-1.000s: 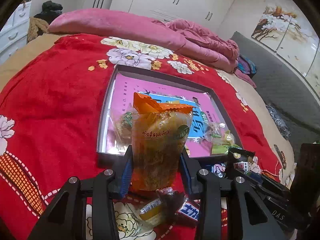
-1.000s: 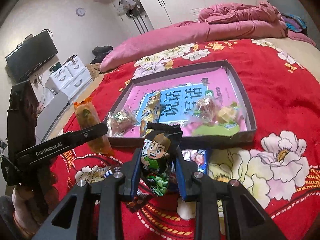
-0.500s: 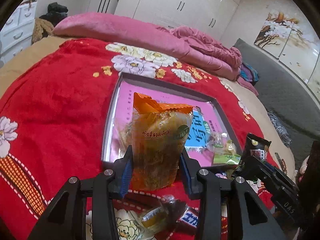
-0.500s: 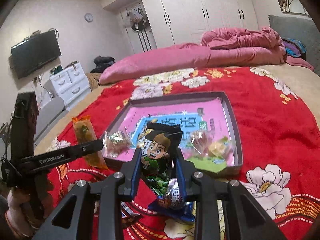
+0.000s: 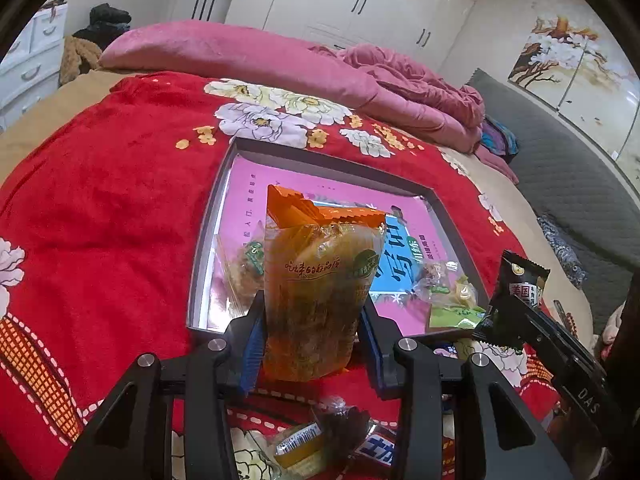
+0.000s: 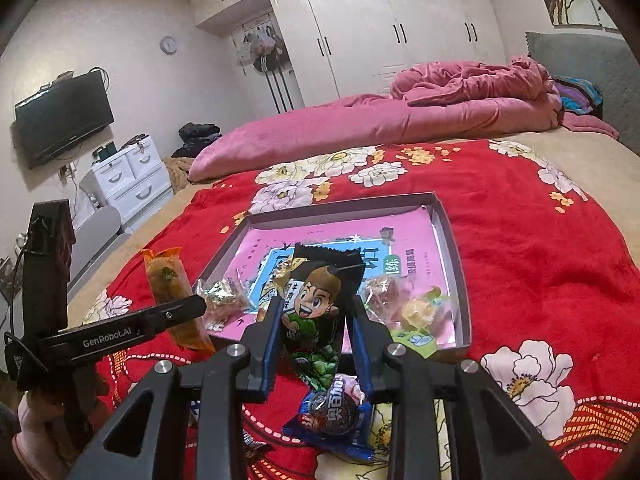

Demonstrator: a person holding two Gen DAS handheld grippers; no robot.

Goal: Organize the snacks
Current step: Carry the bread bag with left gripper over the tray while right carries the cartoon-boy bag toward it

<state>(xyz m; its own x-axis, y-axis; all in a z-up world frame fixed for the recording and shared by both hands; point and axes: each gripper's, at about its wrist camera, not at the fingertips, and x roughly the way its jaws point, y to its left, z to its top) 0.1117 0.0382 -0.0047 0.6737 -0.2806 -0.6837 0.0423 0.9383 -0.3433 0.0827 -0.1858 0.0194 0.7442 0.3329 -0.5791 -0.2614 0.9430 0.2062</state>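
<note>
Over the last second both grippers have risen off the red blanket (image 5: 100,208) with their loads and edged toward the box, so both packets look ready to go in, by my reading.

On the left, the left gripper (image 5: 312,340) is clamped on an orange packet (image 5: 320,292), held upright with its crimped top above the fingertips. The box (image 5: 208,240) lies just ahead of this gripper and below the packet. Under the gripper, near its base, a few small wrapped sweets (image 5: 320,436) are left on the blanket.

In the box, from left to right as the left gripper sees it: a clear-wrapped snack (image 5: 244,264) partly hidden behind the orange packet, the pink and blue booklet (image 5: 400,264) lining the bottom, then clear-wrapped candies (image 5: 444,280) and a green packet (image 5: 456,314) at the near right corner.

On the right, the right gripper (image 6: 314,336) is clamped on a black cartoon packet (image 6: 320,304), upright, in front of the box's near edge. Directly beneath its fingertips a blue packet (image 6: 336,412) lies on the blanket, not yet collected.
</note>
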